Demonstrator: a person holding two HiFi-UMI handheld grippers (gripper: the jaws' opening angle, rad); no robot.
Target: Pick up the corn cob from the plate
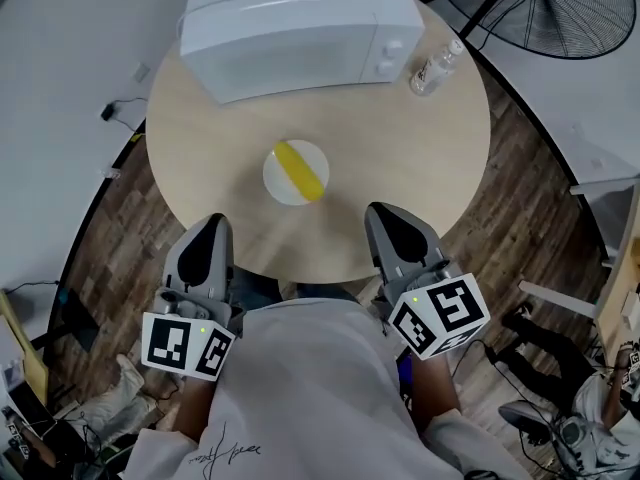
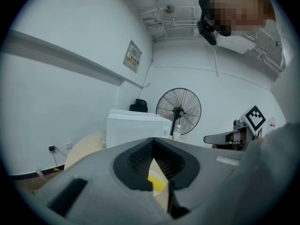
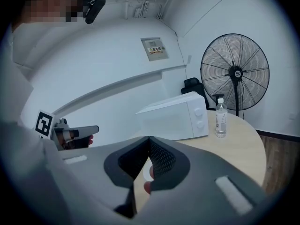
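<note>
A: Is the corn picked up?

B: Not yet. The left tongs and right tongs are pinched together, empty, by the counter edge. Farther out, the corn cob lies on the plate.

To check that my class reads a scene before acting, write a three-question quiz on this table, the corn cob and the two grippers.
1. True or false: the corn cob lies on the white plate.
2. What stands beside the microwave on the table? A a clear bottle; B a mug; C a bowl.
3. Does the left gripper or the right gripper hold anything?
Key: 1 true. 2 A. 3 No: both are shut, empty, short of the plate.
</note>
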